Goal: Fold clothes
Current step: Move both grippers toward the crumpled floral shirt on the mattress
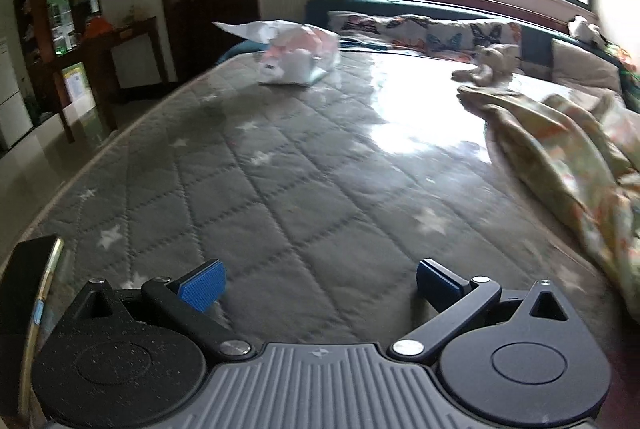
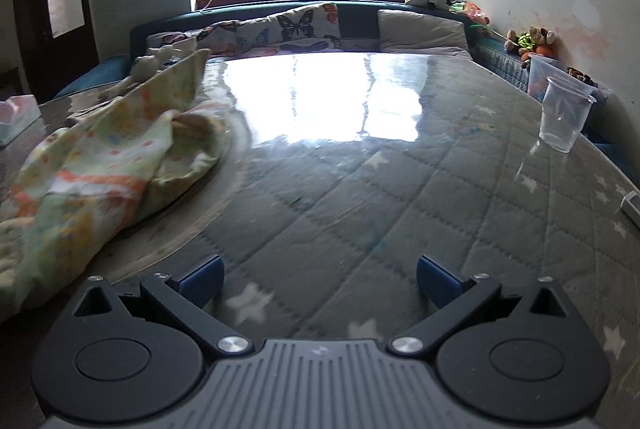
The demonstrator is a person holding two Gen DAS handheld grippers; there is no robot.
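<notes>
A crumpled pale green garment with orange and yellow print (image 2: 100, 165) lies on the glossy grey quilted surface (image 2: 340, 189) with white stars. In the right wrist view it is at the left; in the left wrist view it (image 1: 568, 157) is at the right. My left gripper (image 1: 320, 285) is open and empty, low over the quilted surface (image 1: 260, 189), to the left of the garment. My right gripper (image 2: 320, 281) is open and empty, to the right of the garment. Neither touches the cloth.
A tissue pack (image 1: 296, 57) sits at the far left of the surface. A clear plastic cup (image 2: 564, 113) stands at the right edge. Butterfly pillows (image 2: 296, 29) and soft toys (image 1: 492, 63) lie at the back under the window. A dark object (image 1: 24, 289) is near my left gripper.
</notes>
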